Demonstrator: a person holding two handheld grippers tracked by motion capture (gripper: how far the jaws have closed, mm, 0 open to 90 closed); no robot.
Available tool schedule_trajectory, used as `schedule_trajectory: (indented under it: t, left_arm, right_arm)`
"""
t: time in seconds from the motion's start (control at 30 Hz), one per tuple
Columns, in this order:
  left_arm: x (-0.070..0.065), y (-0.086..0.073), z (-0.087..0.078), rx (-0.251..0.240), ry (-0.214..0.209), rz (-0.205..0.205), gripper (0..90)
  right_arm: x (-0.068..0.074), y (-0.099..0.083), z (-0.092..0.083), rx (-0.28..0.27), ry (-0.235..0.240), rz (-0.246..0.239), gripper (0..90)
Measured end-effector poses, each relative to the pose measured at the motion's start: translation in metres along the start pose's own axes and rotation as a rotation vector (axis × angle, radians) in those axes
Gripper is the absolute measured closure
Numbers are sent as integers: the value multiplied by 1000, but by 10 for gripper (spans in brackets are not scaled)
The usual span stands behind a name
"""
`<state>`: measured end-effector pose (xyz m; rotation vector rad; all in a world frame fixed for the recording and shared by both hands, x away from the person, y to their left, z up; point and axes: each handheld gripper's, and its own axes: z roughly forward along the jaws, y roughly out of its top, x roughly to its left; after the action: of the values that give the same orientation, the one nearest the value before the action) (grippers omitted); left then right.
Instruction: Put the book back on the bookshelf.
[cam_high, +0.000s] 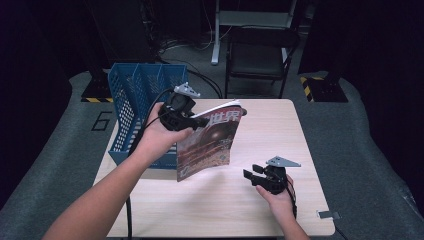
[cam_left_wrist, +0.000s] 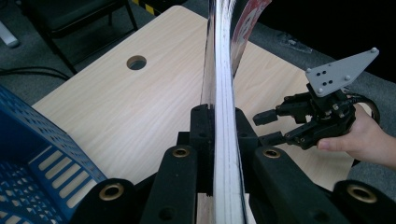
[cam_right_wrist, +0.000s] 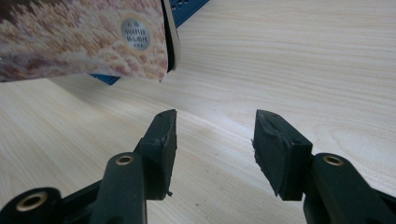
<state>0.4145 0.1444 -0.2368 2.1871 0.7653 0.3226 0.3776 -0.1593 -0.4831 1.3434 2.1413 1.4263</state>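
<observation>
We count one magazine (cam_high: 209, 145), one blue plastic file rack (cam_high: 137, 95), one wooden table (cam_high: 280, 135) and two hand-held grippers. The rack has several upright slots; we cannot count them surely.

Our left gripper (cam_high: 200, 121) is pinching the magazine: in the left gripper view its two black jaws press from either side on the stack of page edges (cam_left_wrist: 223, 140), with the magazine (cam_left_wrist: 219, 70) running straight away from the jaws, edge-on to that camera. The grip sits near the magazine's upper corner, by the spine side. From the high view, the magazine hangs below and to the right of this gripper, lifted off the table, cover facing us. Its long axis runs from the title end, up at the gripper, down toward our side of the table, tilted a little off vertical. The rack stands just behind and to the left of the left gripper.

Our right gripper (cam_high: 254, 173) is spread, nothing between its jaws; in the right gripper view the pads (cam_right_wrist: 163, 135) stand well apart over bare table (cam_right_wrist: 289, 56). The magazine's lower corner (cam_right_wrist: 93, 42) hangs ahead of it and to the left, clear of the jaws, with a bit of blue rack (cam_right_wrist: 187, 9) behind.
</observation>
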Motion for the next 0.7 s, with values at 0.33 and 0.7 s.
schedule_trajectory:
  t: [0.33,0.7]
  left_arm:
    - [3,9,-13,-21,0,-3,837]
    - [5,13,-19,-39,11,-12,837]
  right_arm:
    - [0,-1,0,0,0,0,492]
    - [2,0,0,8,-2,-6,492]
